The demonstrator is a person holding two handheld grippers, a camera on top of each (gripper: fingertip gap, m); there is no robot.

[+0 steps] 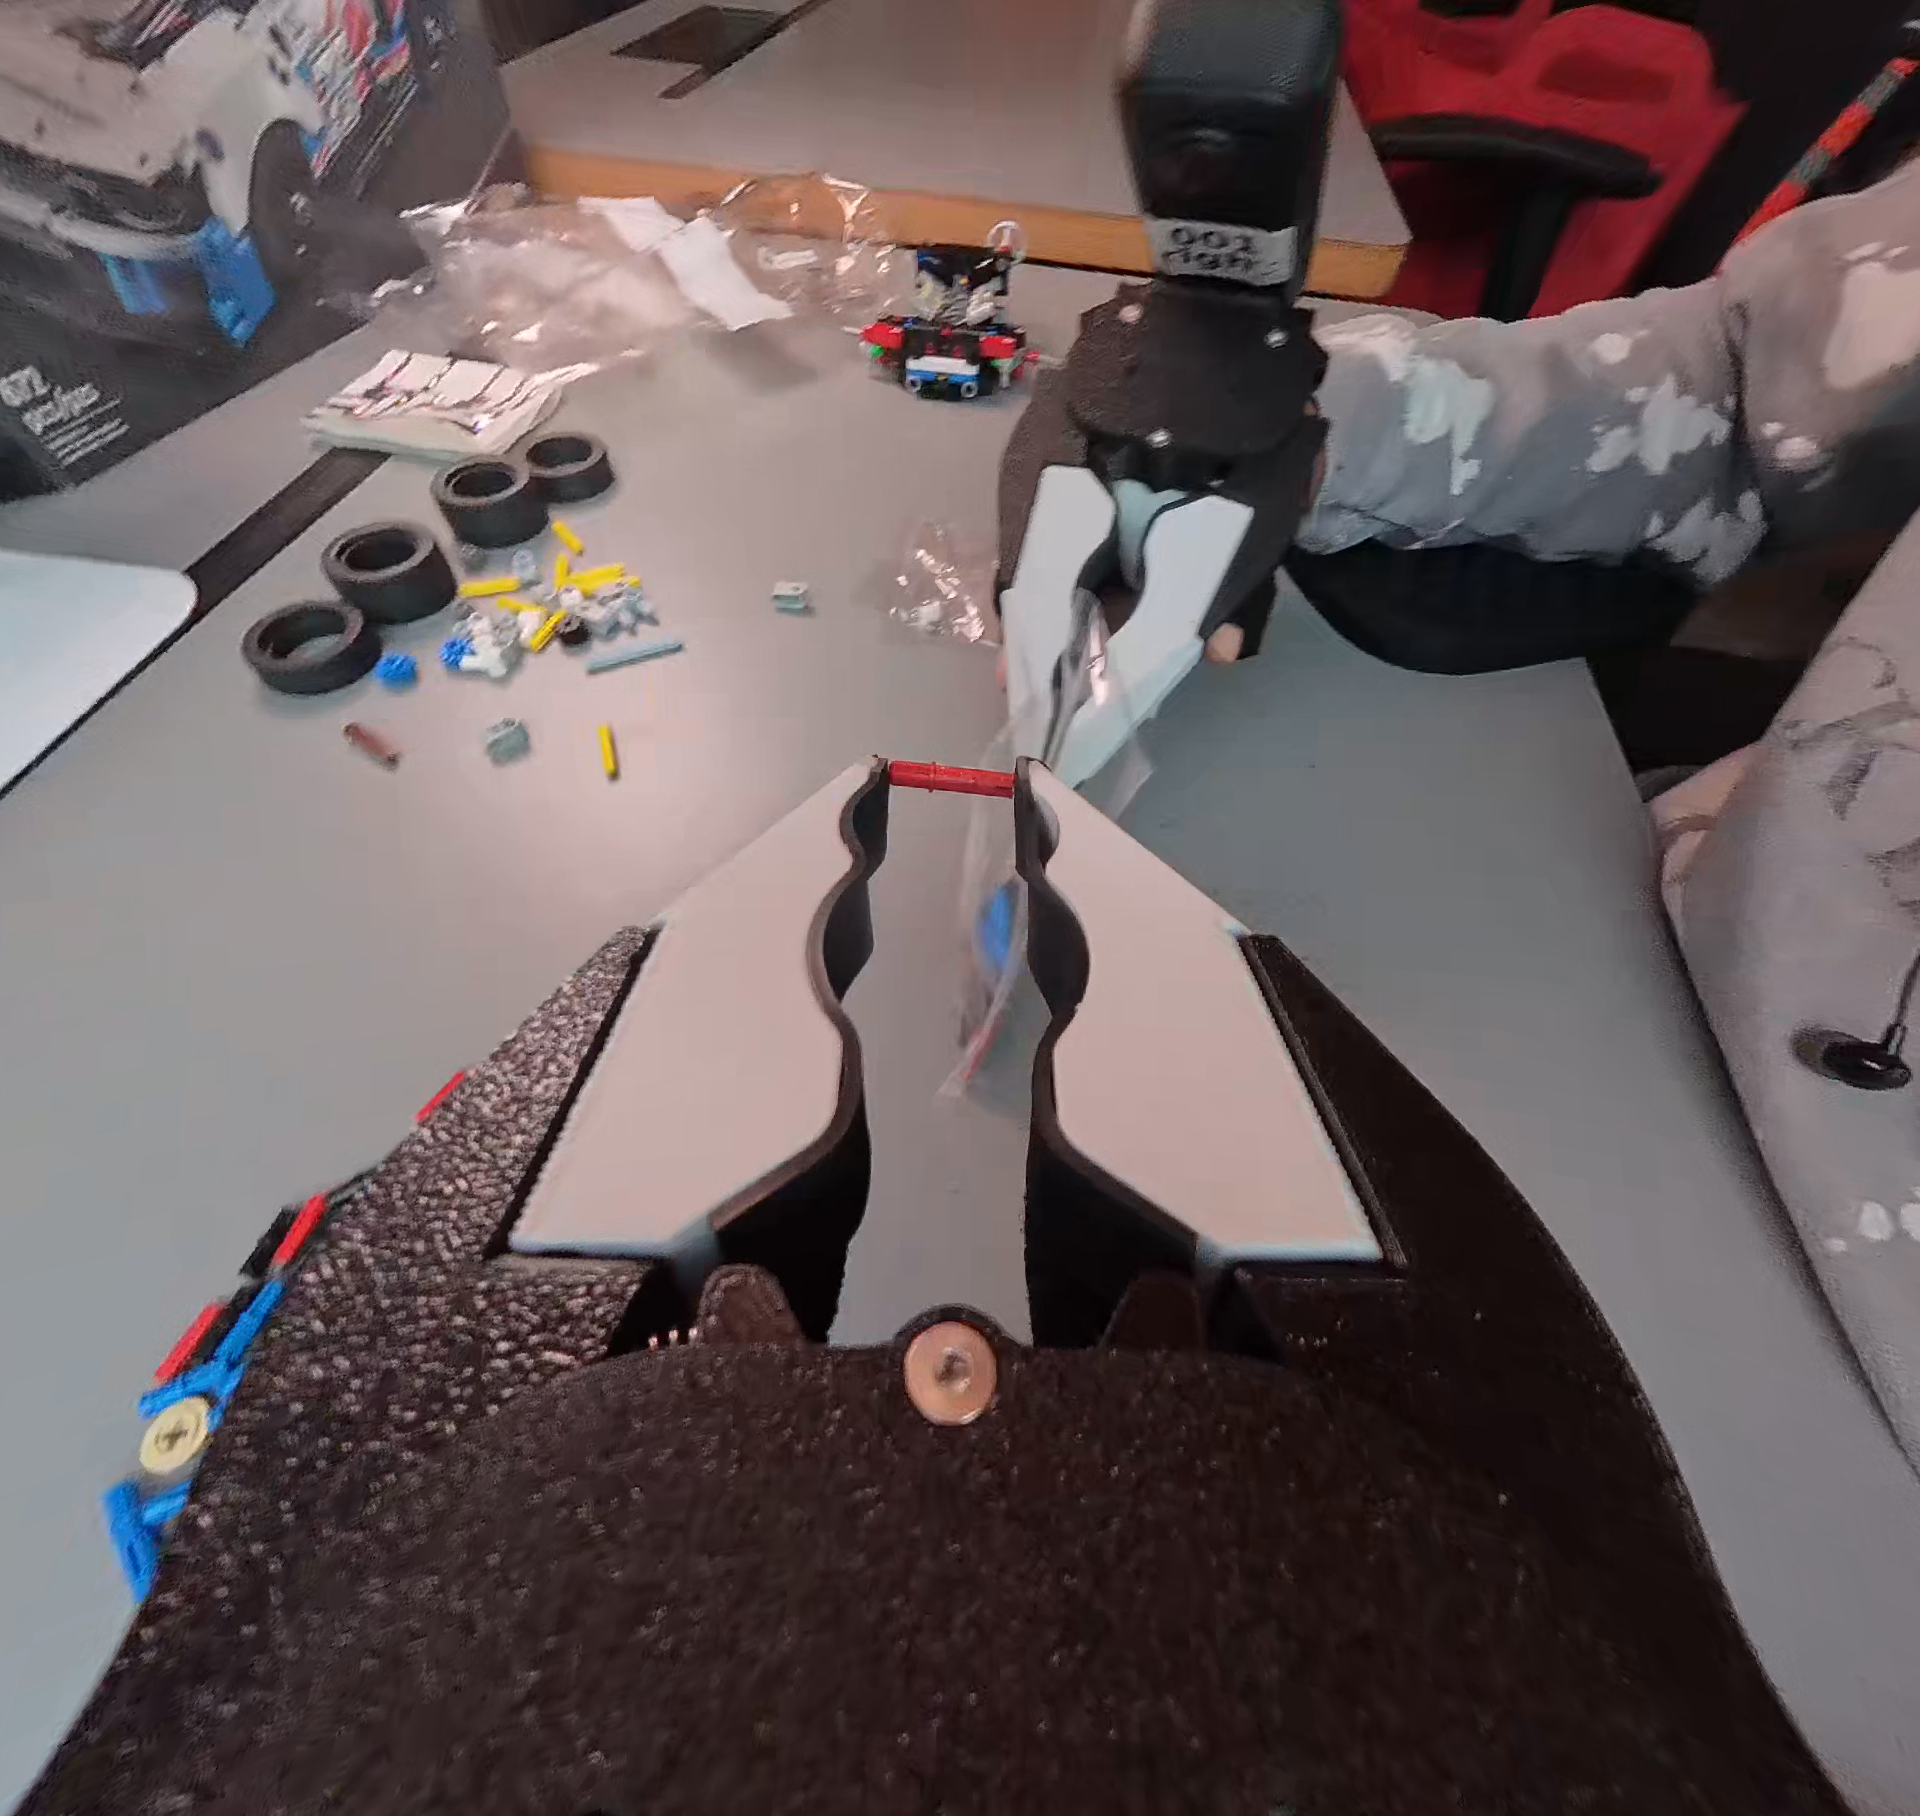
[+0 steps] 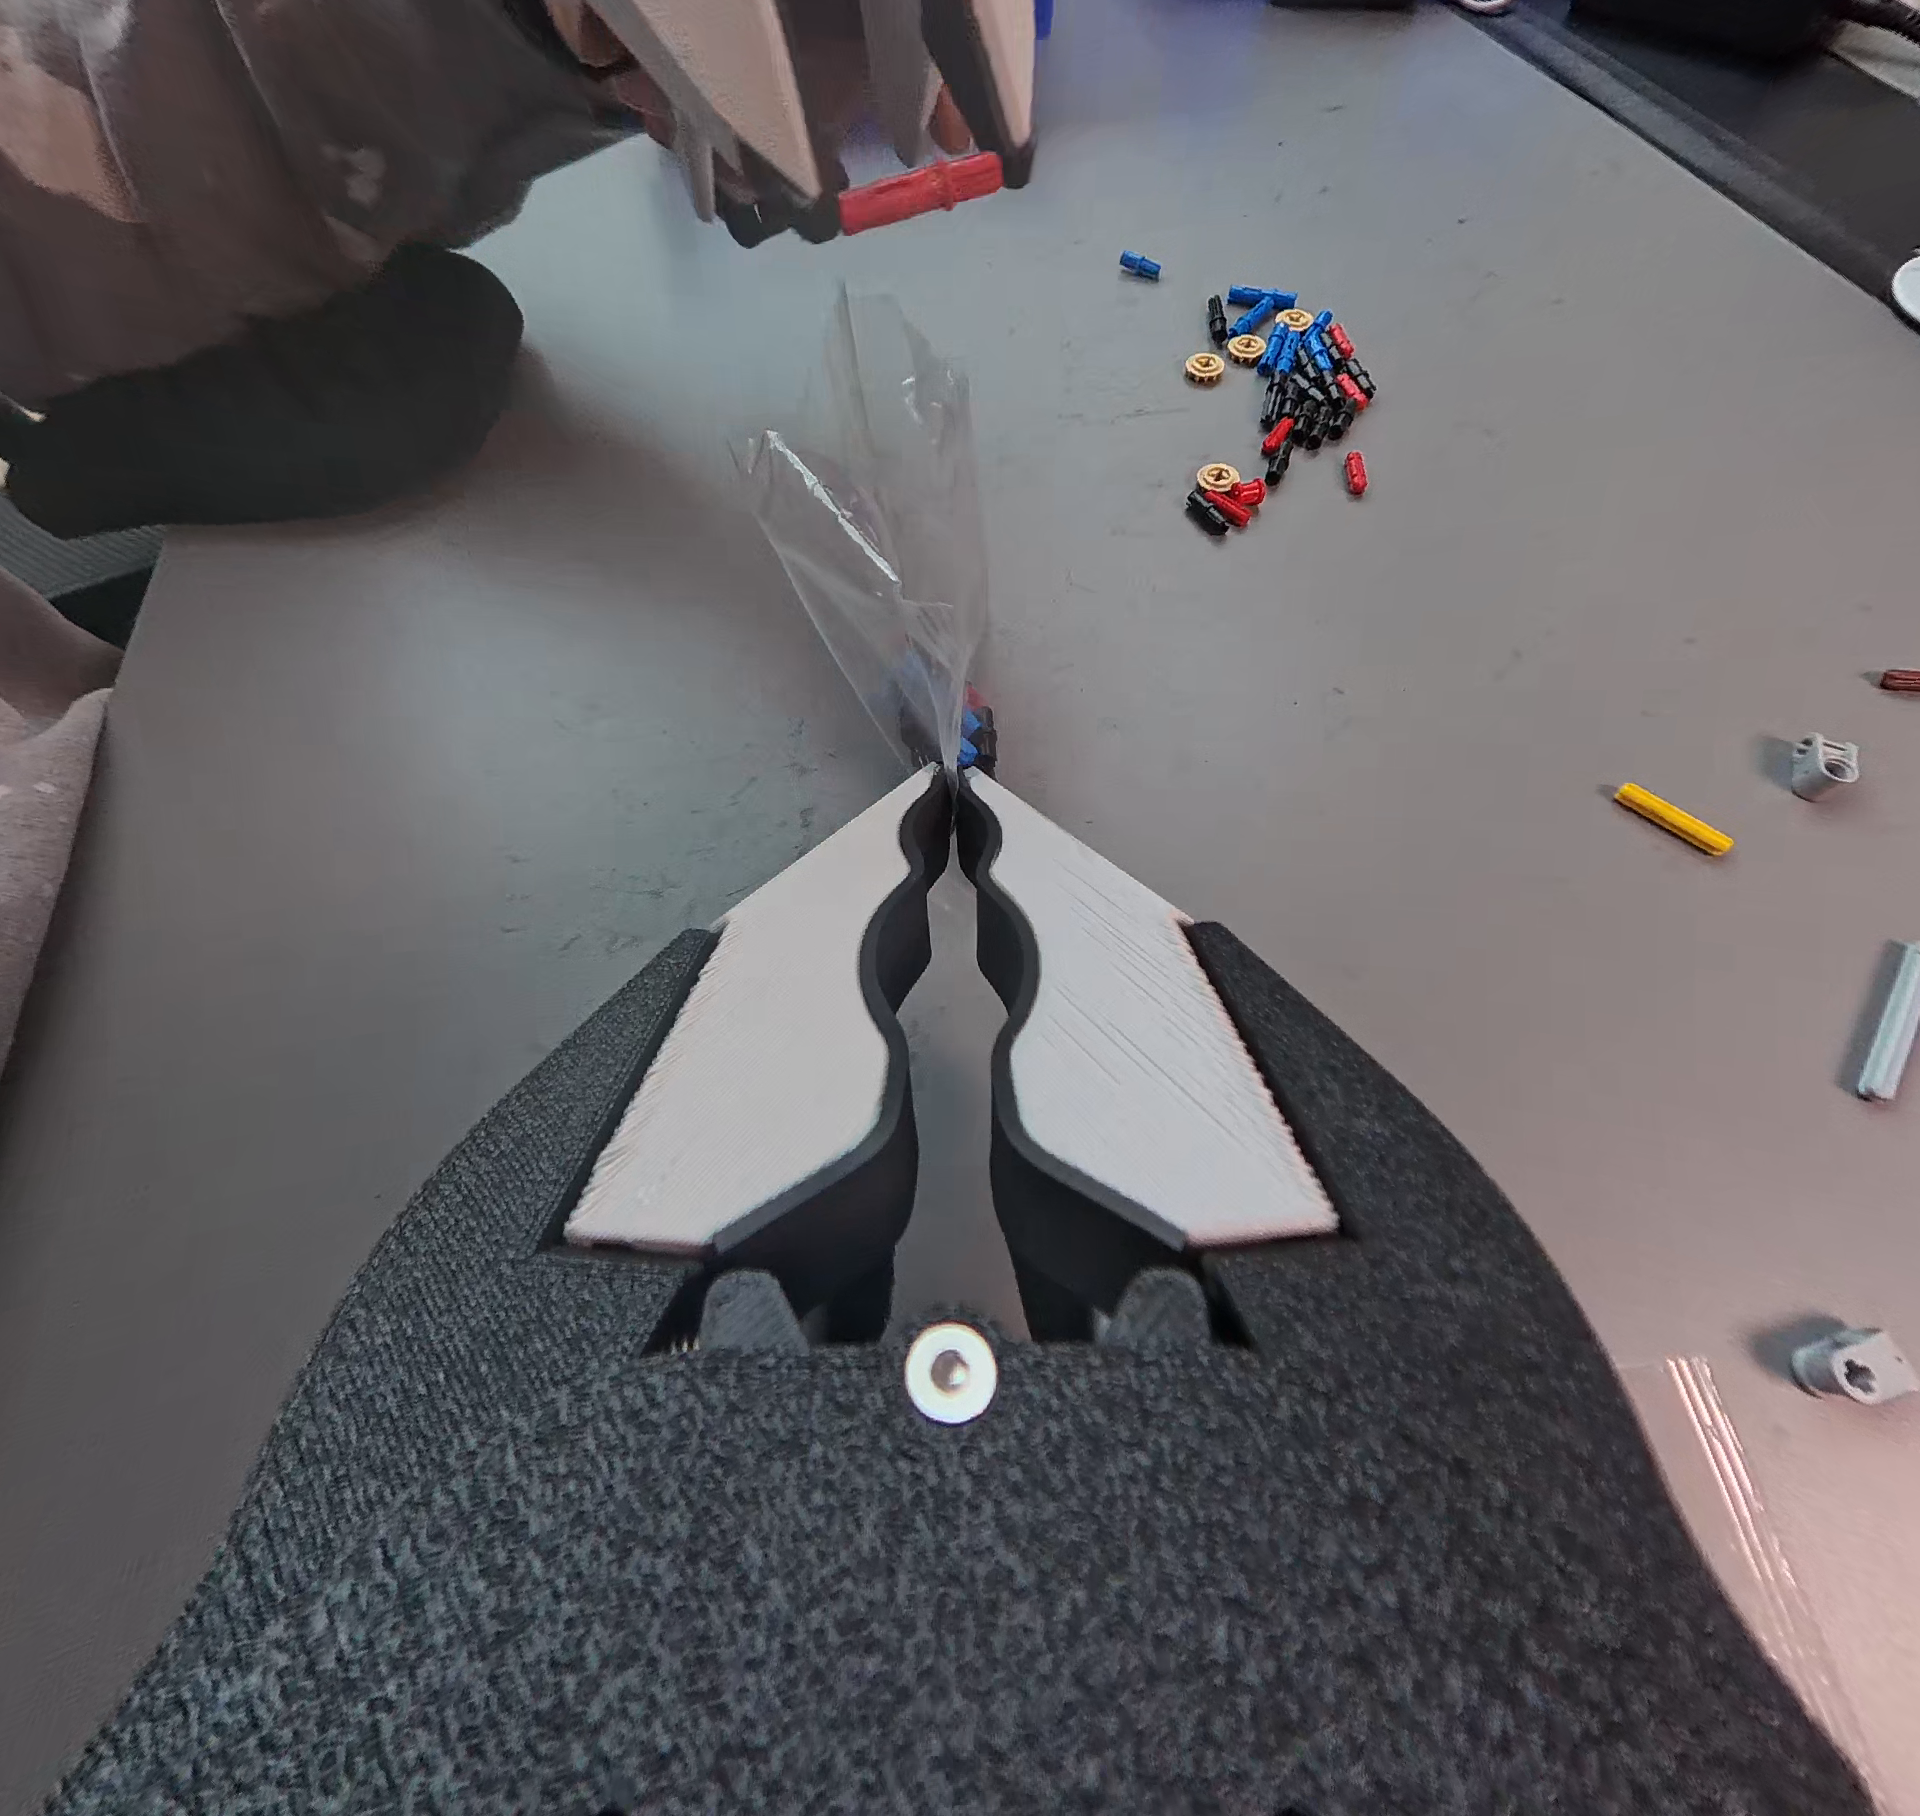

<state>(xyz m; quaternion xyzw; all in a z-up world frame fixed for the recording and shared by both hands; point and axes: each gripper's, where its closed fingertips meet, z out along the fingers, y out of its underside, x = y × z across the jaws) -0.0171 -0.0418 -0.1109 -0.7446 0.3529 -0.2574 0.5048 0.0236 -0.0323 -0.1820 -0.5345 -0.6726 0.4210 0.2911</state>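
My left gripper (image 1: 951, 777) is shut on a red pin (image 1: 951, 778), held crosswise between its fingertips above the grey table (image 1: 312, 935). The pin also shows in the right wrist view (image 2: 920, 194), held by the left gripper (image 2: 925, 192) at the top. My right gripper (image 2: 951, 777) is shut on a clear plastic bag (image 2: 883, 519) with small blue, red and black pieces in its bottom. In the left wrist view the right gripper (image 1: 1070, 758) and the bag (image 1: 992, 945) hang just right of my left fingertips.
A pile of blue, black and red pins with tan gears (image 2: 1288, 384) lies ahead on the right. Black tyres (image 1: 390, 571), small yellow and blue parts (image 1: 551, 613), a part-built model (image 1: 945, 343), empty bags (image 1: 623, 260), a booklet (image 1: 431, 400) and a set box (image 1: 208, 156) lie left. The left gripper's tips are roughly 9 centimetres from the right gripper's.
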